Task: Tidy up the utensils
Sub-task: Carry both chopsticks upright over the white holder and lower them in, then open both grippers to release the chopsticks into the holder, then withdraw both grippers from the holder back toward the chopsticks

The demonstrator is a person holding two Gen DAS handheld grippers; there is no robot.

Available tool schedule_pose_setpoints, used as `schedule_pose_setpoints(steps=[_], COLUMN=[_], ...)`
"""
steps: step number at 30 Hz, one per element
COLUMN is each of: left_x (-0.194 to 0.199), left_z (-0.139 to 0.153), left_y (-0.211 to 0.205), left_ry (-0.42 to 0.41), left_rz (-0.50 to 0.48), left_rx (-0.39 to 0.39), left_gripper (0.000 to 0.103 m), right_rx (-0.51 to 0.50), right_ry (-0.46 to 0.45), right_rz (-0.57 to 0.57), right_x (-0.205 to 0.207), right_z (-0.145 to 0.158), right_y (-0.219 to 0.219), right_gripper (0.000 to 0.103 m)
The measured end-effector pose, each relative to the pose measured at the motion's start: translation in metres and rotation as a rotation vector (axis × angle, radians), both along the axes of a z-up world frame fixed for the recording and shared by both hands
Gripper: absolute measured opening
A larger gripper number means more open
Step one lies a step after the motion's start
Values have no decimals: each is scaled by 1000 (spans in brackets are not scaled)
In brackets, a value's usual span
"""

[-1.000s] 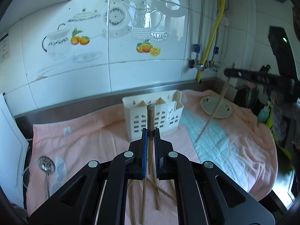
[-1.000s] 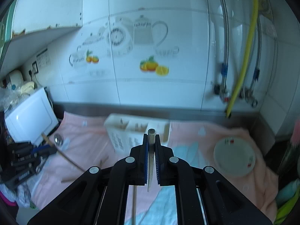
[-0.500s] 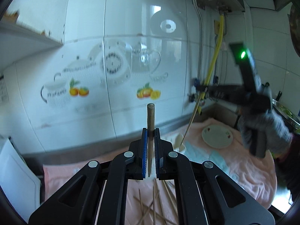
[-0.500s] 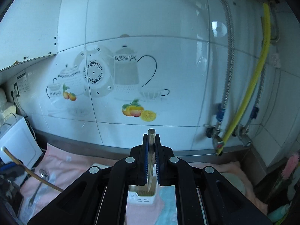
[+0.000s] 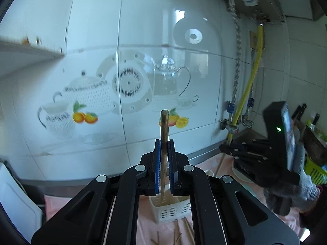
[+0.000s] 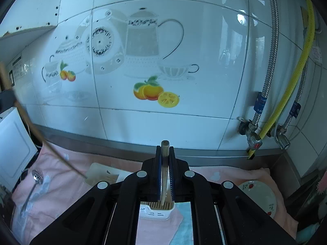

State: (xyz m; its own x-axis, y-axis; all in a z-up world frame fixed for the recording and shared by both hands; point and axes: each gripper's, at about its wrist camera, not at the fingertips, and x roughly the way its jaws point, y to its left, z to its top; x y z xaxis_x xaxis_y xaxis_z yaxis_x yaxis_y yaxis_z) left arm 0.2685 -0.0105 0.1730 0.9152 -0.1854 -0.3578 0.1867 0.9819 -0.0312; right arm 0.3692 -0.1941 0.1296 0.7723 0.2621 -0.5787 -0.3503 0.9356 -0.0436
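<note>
My left gripper (image 5: pixel 164 149) is shut on a wooden chopstick (image 5: pixel 164 126) held upright, its lower tip over the white slotted utensil holder (image 5: pixel 170 212). My right gripper (image 6: pixel 165 155) is shut on another chopstick (image 6: pixel 164 163), its tip over the right end of the holder (image 6: pixel 157 210). The left-hand chopstick (image 6: pixel 36 130) crosses the left of the right wrist view, tip at the holder's left end. The right gripper's black body (image 5: pixel 263 163) shows at the right of the left wrist view. Several loose chopsticks (image 5: pixel 184 232) lie on the pink towel (image 5: pixel 147 230) in front of the holder.
A slotted metal spoon (image 6: pixel 32 187) lies on the pink towel (image 6: pixel 61 194) at the left. A small floral plate (image 6: pixel 259 194) sits at the right. The tiled wall with a yellow hose (image 6: pixel 290 81) and taps is close behind. A white appliance (image 6: pixel 12 145) stands at the far left.
Both grippers have risen and tilted further so the chopsticks point down at the holder. The right gripper has moved in closer over the holder's right end.
</note>
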Motion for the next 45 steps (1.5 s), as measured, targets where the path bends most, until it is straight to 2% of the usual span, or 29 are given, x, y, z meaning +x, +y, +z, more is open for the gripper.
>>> schedule_pose_setpoints(steps=[10, 14, 17, 21, 24, 26, 28, 30, 32, 35, 37, 39, 42, 45], left_x=[30, 29, 23, 10, -4, -15, -28, -41, -55, -75, -88, -102, -121, -136], left_z=[-46, -52, -49, -42, -37, -36, -37, -39, -43, -54, -62, -73, -91, -112], left_y=[15, 18, 18, 20, 23, 26, 31, 35, 39, 44, 46, 47, 48, 48], left_ry=[128, 153, 146, 129, 114, 105, 103, 96, 95, 98, 96, 102, 110, 127], left_rz=[33, 34, 32, 37, 47, 56, 61, 66, 64, 59, 57, 52, 40, 48], left_rx=[-37, -40, -36, -31, -27, -23, -31, -34, -40, -37, -28, -14, 25, 65], left_gripper=[6, 7, 9, 23, 38, 41, 49, 50, 53, 60, 68, 71, 73, 73], right_rx=[-14, -3, -4, 1, 8, 10, 17, 27, 40, 52, 59, 64, 83, 100], right_ry=[7, -1, -15, -43, -68, -83, -87, -97, -107, -120, -128, -142, -144, -136], right_rz=[8, -1, -6, -14, -18, -20, -16, -16, -6, 11, 22, 33, 52, 70], right_x=[-6, -10, -16, -29, -44, -54, -65, -79, -96, -121, -137, -155, -177, -196], right_z=[-6, -2, 3, 13, 21, 25, 27, 28, 27, 24, 20, 14, 6, -5], right_y=[-3, -6, -9, -17, -24, -27, -31, -35, -40, -46, -49, -52, -55, -57], right_gripper=[7, 9, 15, 27, 34, 41, 44, 52, 55, 63, 68, 73, 79, 80])
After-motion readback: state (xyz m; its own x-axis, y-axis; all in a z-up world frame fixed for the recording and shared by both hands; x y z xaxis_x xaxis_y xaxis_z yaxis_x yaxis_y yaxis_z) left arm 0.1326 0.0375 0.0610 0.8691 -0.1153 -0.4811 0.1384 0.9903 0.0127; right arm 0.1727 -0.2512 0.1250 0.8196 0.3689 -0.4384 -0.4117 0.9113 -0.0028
